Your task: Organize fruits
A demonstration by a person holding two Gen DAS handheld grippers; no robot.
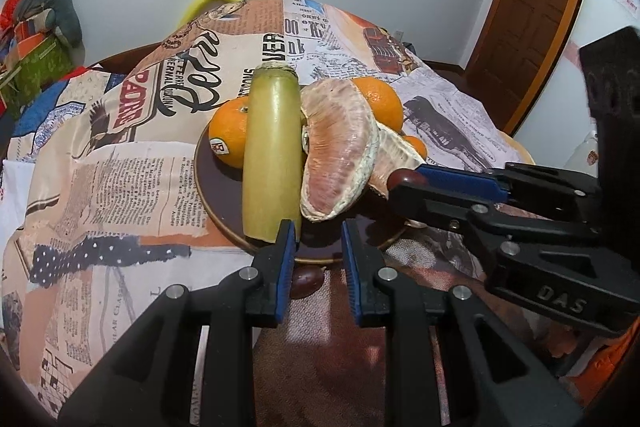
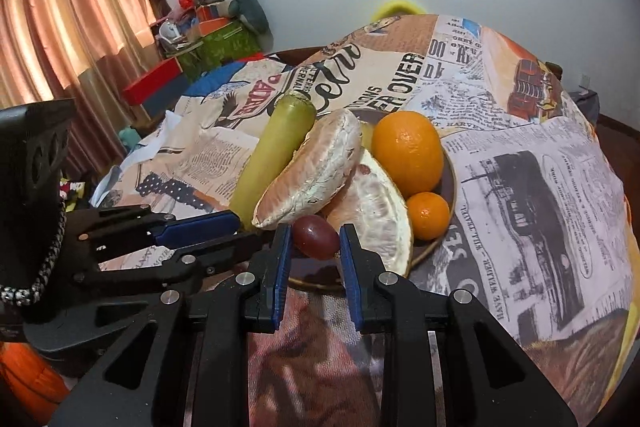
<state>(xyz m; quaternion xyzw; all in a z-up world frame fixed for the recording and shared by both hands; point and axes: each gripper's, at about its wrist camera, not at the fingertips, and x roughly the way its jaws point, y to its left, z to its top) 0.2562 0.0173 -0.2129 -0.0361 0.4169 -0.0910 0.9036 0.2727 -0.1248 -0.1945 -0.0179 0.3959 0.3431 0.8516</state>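
Observation:
A dark round plate (image 1: 224,187) (image 2: 450,183) holds a yellow-green sugarcane piece (image 1: 272,147) (image 2: 276,151), two peeled pomelo segments (image 1: 340,155) (image 2: 316,167), two oranges (image 1: 230,131) (image 2: 408,151) and a small tangerine (image 2: 428,215). My right gripper (image 2: 316,243) (image 1: 404,183) holds a dark red grape (image 2: 316,237) between its pads at the plate's near edge. My left gripper (image 1: 318,239) (image 2: 224,227) is open and empty at the plate's near rim, beside the sugarcane's end. Another dark fruit (image 1: 306,281) lies on the cloth under it.
The table wears a newspaper-print cloth (image 1: 120,187) (image 2: 540,187). A yellow chair back (image 1: 212,1) stands behind the table. Cluttered boxes (image 2: 208,43) sit at the far left near curtains. A wooden door (image 1: 536,7) is at the right.

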